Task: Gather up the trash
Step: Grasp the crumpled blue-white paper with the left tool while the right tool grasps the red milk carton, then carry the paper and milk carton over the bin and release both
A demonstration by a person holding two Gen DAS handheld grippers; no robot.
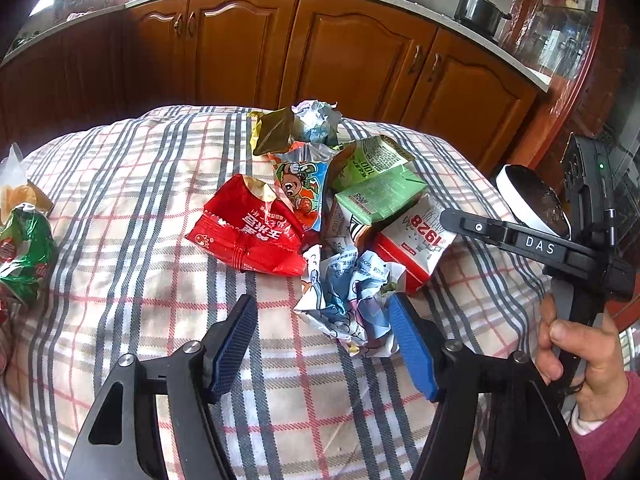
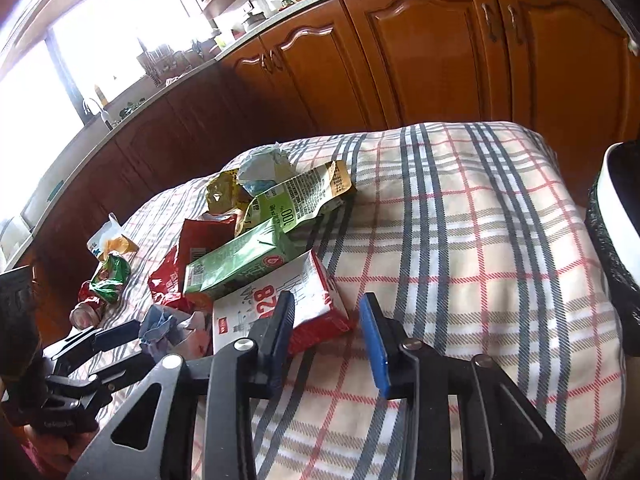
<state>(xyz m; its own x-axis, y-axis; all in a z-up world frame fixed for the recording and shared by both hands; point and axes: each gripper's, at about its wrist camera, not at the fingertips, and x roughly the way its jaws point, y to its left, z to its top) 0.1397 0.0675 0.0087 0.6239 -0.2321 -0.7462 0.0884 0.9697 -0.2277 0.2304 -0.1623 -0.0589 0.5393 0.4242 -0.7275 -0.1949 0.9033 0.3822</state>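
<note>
A: What is closest?

B: The left gripper [image 1: 324, 340]. Its blue pads stand partly apart over the checked tablecloth [image 1: 120, 280]. A crumpled white paper [image 1: 348, 300] lies between them, up against the right pad [image 1: 412, 344]. The other pad is clear of it, so nothing is squeezed.

A: And the right gripper [image 2: 328, 336]?

B: Its gap is narrower. One corner of the red and white carton [image 2: 280, 300] pokes in between the pads. I cannot tell if they press on it.

A: Where is the rest of the trash?

B: In a heap near the middle of the table. A green carton [image 2: 240, 264] lies on the red and white one. A red bag [image 1: 248, 232] is just beside them.

A: Farther back?

B: A cartoon wrapper [image 1: 300, 188], then a green packet [image 2: 300, 200], and a paper ball [image 1: 316, 120] at the far edge. A green bag [image 1: 24, 252] sits well apart by the left edge.
</note>
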